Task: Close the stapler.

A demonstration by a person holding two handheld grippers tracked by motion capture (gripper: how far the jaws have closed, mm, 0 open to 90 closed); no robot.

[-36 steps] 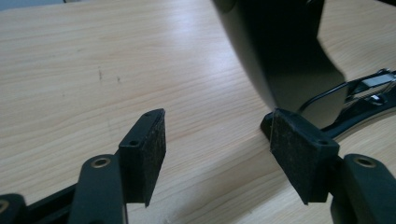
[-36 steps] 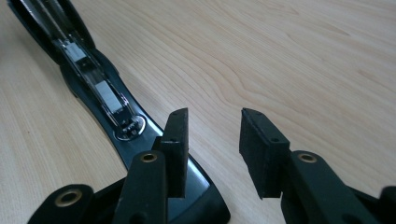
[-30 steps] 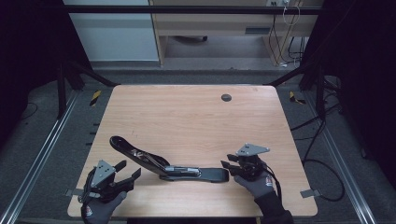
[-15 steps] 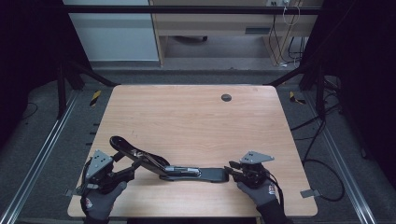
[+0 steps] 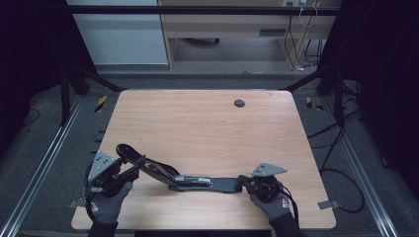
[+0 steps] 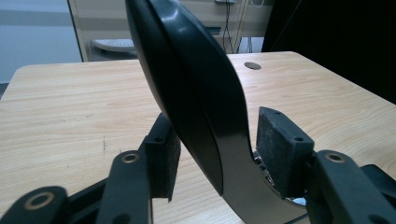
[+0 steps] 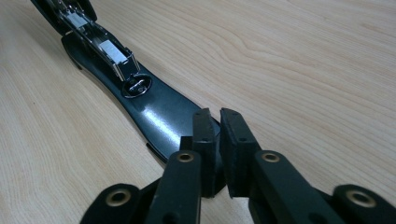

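A long black stapler (image 5: 197,181) lies swung open near the table's front edge. Its base (image 7: 154,116) rests flat, with the silver staple channel (image 7: 109,51) showing. Its top arm (image 6: 196,84) slants up to the left. My left gripper (image 5: 133,165) has just been closing around that arm, and its pads (image 6: 280,149) now lie against both sides of it. My right gripper (image 5: 245,181) has just been closing too. In its own view the right gripper (image 7: 218,126) stands almost shut, pinching the thin right end of the base.
The wooden table (image 5: 207,128) has a round dark cable hole (image 5: 239,103) near its far edge. Metal rails run along the floor on both sides. Cables (image 5: 341,163) trail off to the right. A desk stands beyond the table.
My left gripper has risen to the stapler's raised arm and its jaws have narrowed onto it. My right gripper's jaws have closed on the end of the base.
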